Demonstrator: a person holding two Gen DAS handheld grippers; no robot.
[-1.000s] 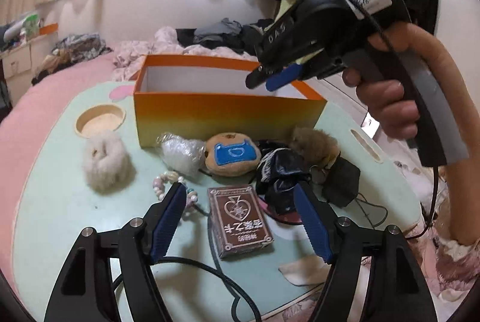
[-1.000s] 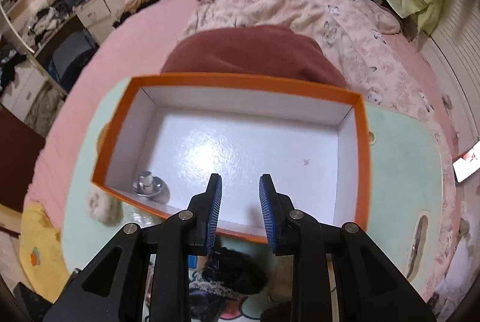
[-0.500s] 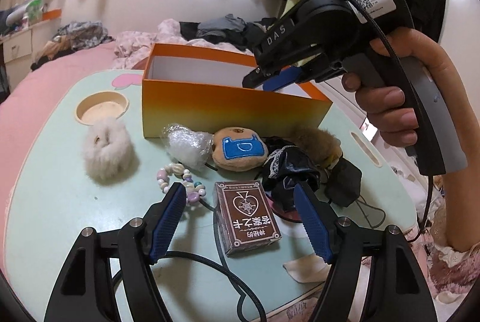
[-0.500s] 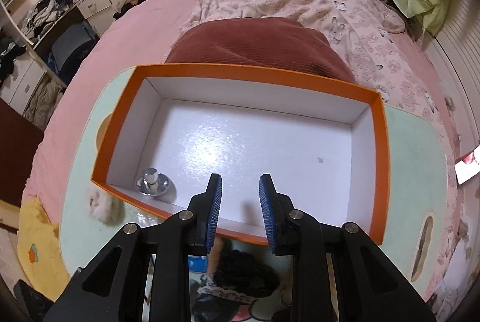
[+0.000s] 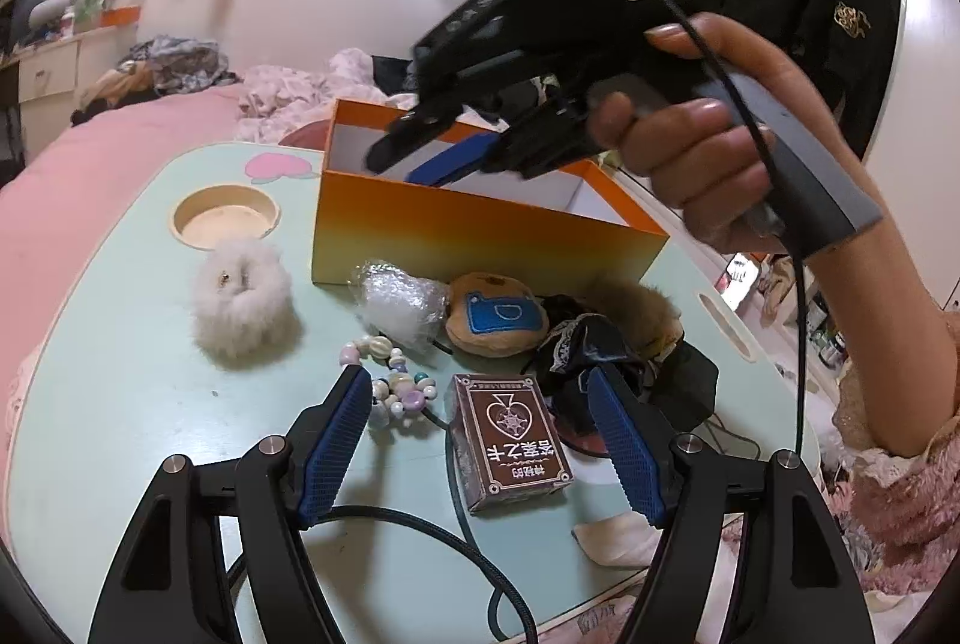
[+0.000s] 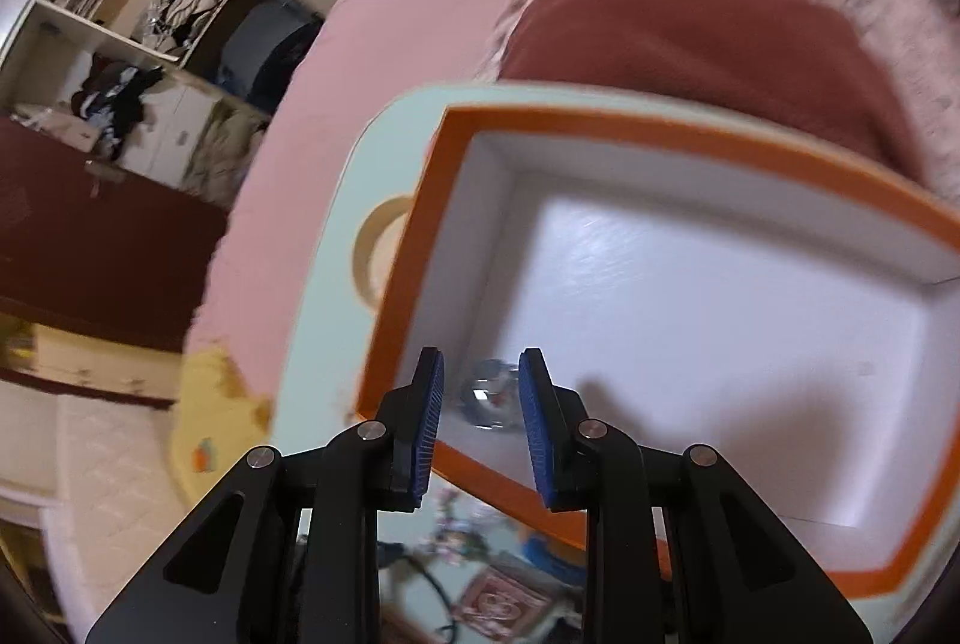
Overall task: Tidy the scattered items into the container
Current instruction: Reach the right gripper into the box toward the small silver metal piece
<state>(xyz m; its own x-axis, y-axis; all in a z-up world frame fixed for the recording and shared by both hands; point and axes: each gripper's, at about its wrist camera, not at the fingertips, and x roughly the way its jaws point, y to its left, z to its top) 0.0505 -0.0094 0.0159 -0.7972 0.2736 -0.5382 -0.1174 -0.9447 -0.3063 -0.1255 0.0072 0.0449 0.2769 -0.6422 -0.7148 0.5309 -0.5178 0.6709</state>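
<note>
The right gripper (image 6: 480,413), a bit open and empty, is now swinging over the orange box (image 5: 480,230); the wide-open left gripper (image 5: 480,449) is waiting at the card box (image 5: 510,440).

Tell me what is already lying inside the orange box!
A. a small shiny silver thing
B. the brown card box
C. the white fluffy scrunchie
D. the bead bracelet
A: the right wrist view shows a small shiny silver thing on the white floor of the orange box, while the card box, fluffy scrunchie and bead bracelet lie outside it on the table.
</note>
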